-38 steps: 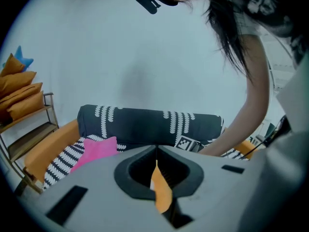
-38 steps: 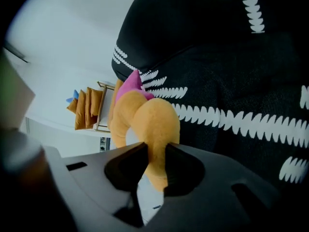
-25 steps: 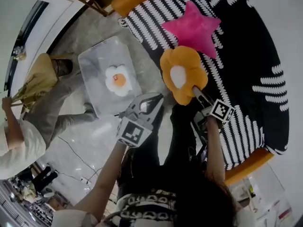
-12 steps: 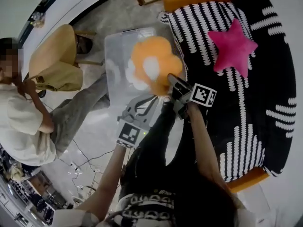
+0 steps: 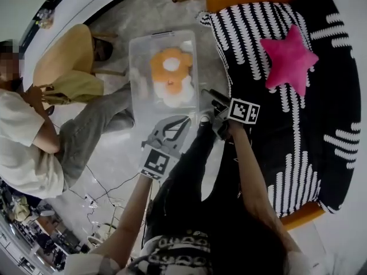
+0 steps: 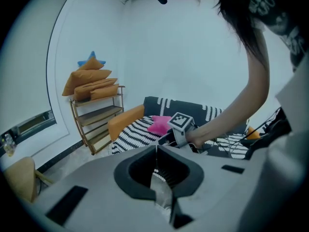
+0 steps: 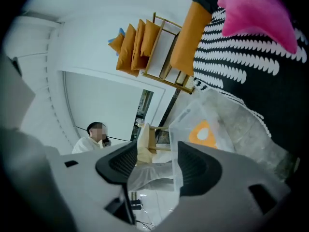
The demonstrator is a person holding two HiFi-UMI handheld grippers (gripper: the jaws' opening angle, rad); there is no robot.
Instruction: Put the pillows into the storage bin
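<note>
Head view: plush flower-shaped orange pillow [image 5: 171, 63] inside clear rectangular plastic bin [image 5: 140, 50].

storage bin [image 5: 139, 56] open on top; sofa [image 5: 246, 44] flanks its right, seated person's legs [image 5: 86, 125] its left.

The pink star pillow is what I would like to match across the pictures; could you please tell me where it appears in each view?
Head view: the pink star pillow lies at upper right, on the striped sofa.
Left gripper view: the pillow is small, near the centre, on the sofa seat.
Right gripper view: the pillow is large, in the top right corner.
Shared landmark: the striped sofa beneath it shows in all three.
</note>
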